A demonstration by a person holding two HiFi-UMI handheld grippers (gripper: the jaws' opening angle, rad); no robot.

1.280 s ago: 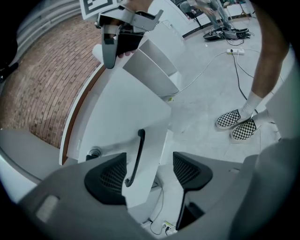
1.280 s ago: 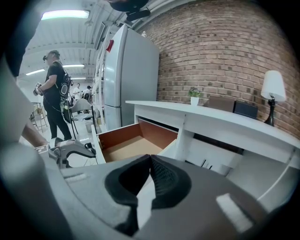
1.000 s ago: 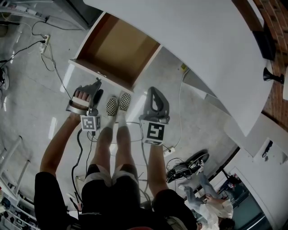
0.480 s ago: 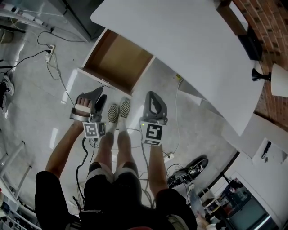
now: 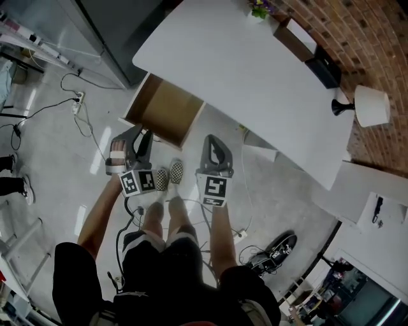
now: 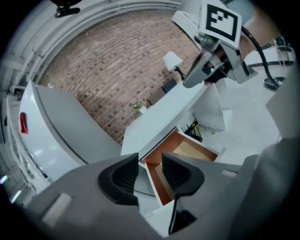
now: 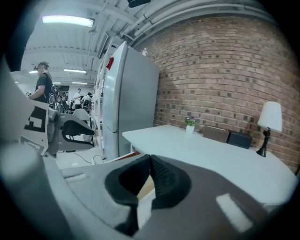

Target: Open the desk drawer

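The desk drawer (image 5: 162, 111) stands pulled out from under the white desk (image 5: 255, 70), its brown wooden inside bare. Both grippers hang above the floor on the near side of it, clear of its front. My left gripper (image 5: 141, 137) is held in a hand; its jaws are closing with nothing between them. In the left gripper view the drawer (image 6: 187, 150) shows through the gap of the left gripper (image 6: 150, 157). My right gripper (image 5: 213, 145) is shut on nothing; the right gripper (image 7: 150, 160) points over the desk top (image 7: 211, 150).
A lamp (image 5: 370, 105), dark boxes and a small plant (image 5: 258, 7) stand along the desk's far edge by the brick wall. Cables (image 5: 83, 121) run over the floor left of the drawer. A grey fridge (image 7: 131, 103) stands left of the desk. My feet (image 5: 167, 177) are below the grippers.
Both grippers have risen away from the open drawer, which now looks smaller. The left gripper has rolled and its jaws have narrowed. The drawer has stayed open.
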